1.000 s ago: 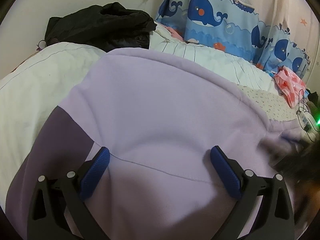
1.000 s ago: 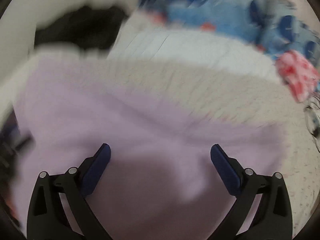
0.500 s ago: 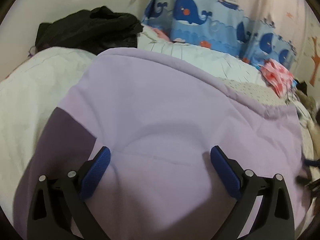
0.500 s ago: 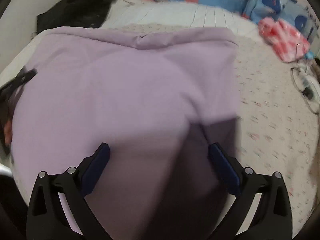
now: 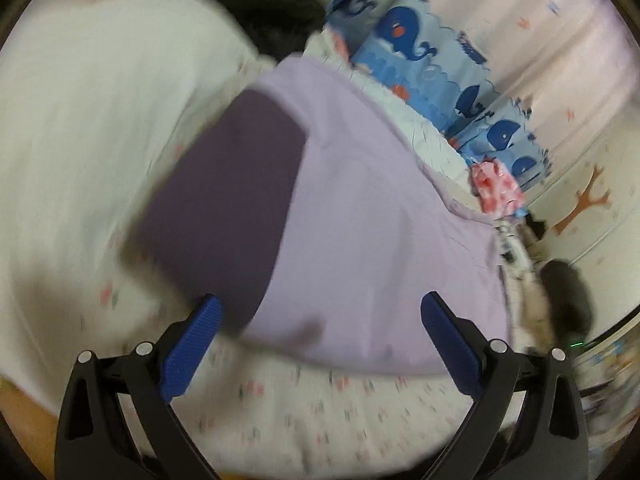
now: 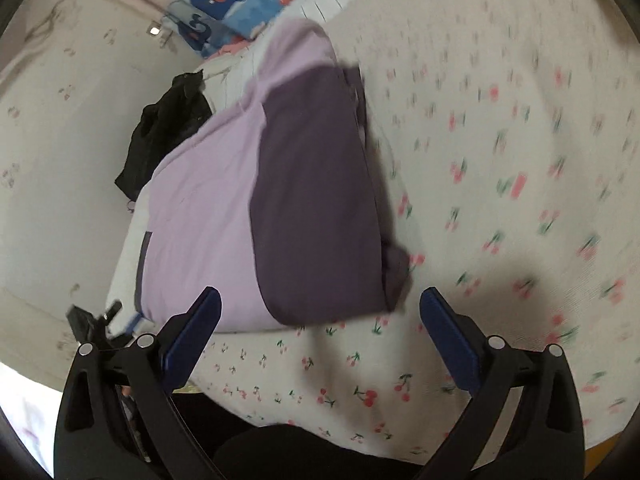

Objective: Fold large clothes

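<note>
Lilac garment [image 5: 360, 208] with dark purple panel [image 6: 316, 200], lay folded flat on the bed's cherry-print sheet [image 6: 500, 168]. Left gripper [image 5: 320, 320] hovered just over its near edge, jaws spread wide, gripping nothing. Right gripper [image 6: 320, 312] likewise, jaws wide and empty, above the sheet by the fold's near end. Black clothing [image 6: 168, 128] heaped beyond, against the wall. Whale-print curtain [image 5: 420, 52] behind the bed; pink patterned cloth [image 5: 494, 190] near the far corner. Left view blurred.

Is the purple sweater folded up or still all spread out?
Folded. The purple sweater lies as a compact block, dark sleeve laid over it.
</note>
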`<state>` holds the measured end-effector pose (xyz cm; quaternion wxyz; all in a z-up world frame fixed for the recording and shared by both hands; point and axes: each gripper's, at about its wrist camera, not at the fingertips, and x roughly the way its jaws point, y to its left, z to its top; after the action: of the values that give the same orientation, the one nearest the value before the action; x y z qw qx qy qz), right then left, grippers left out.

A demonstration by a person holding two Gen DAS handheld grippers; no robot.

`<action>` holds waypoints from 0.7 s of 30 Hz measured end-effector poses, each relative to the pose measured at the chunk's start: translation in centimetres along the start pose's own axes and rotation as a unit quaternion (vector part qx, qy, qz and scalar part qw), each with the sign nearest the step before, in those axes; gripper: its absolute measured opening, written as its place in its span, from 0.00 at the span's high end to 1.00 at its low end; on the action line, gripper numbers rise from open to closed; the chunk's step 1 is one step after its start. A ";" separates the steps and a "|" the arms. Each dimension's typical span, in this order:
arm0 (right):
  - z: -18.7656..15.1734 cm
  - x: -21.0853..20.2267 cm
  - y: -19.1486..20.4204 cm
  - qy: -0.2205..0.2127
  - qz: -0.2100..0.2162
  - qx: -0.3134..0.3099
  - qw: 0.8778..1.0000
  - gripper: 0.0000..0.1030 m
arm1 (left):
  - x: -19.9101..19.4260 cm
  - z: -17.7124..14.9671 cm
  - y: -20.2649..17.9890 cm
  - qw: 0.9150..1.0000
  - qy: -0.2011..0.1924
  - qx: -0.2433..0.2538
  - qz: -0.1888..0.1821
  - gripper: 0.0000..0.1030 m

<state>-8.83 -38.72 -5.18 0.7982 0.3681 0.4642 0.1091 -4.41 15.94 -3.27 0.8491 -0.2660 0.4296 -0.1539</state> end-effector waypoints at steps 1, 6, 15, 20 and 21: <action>0.0 0.5 -0.4 -0.001 0.019 0.011 1.000 0.07 | -0.1 -0.2 1.0 1.000 0.007 -0.028 -0.010 0.07; 0.6 1.9 -1.2 -0.017 0.052 0.051 0.997 0.06 | 0.3 0.1 5.5 0.988 0.015 -0.145 -0.058 0.07; 1.2 2.7 -1.5 -0.031 0.049 0.050 0.997 0.08 | 3.5 1.3 4.6 0.990 0.017 -0.134 -0.040 0.07; 1.7 3.6 -1.9 -0.039 0.043 0.060 0.997 0.35 | 5.6 2.1 5.5 0.983 0.024 -0.179 -0.045 0.07; 1.8 3.5 -1.8 -0.045 0.048 0.060 0.996 0.44 | 5.8 2.2 5.4 0.982 0.024 -0.180 -0.051 0.07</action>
<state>-5.72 -39.10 -8.24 0.7886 0.4415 0.4156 0.1025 0.91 18.23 -9.13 0.7680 -0.4321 0.4562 -0.1239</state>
